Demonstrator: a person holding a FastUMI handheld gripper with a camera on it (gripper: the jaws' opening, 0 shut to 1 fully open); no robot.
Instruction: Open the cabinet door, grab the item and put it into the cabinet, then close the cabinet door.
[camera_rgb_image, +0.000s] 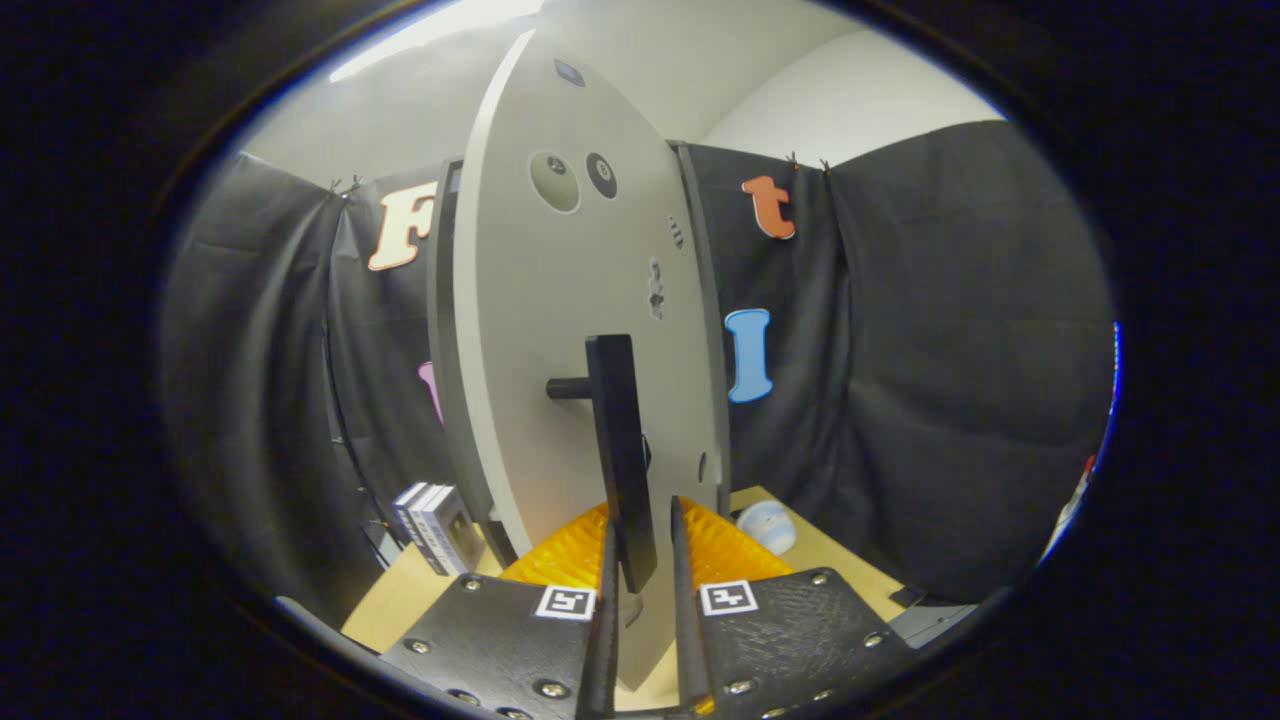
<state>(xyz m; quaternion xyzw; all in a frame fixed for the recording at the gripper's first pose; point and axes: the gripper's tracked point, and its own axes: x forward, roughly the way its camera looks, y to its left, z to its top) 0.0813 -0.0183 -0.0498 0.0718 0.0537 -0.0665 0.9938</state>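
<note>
The grey cabinet door (560, 330) stands swung out toward me, close in front, and hides the inside of the cabinet (443, 330), whose dark frame shows behind it. A black vertical bar handle (618, 440) sticks out from the door on a short post. My gripper (643, 560) is shut on the lower end of that handle, one finger on each side. A small pale blue and white rounded item (768, 526) lies on the wooden table (400, 600), just right of the door's lower edge and beyond my right finger.
A few small grey boxes (436, 526) stand upright on the table left of the cabinet's foot. Black cloth walls close in the left, back and right. The table's right edge runs close behind the pale item.
</note>
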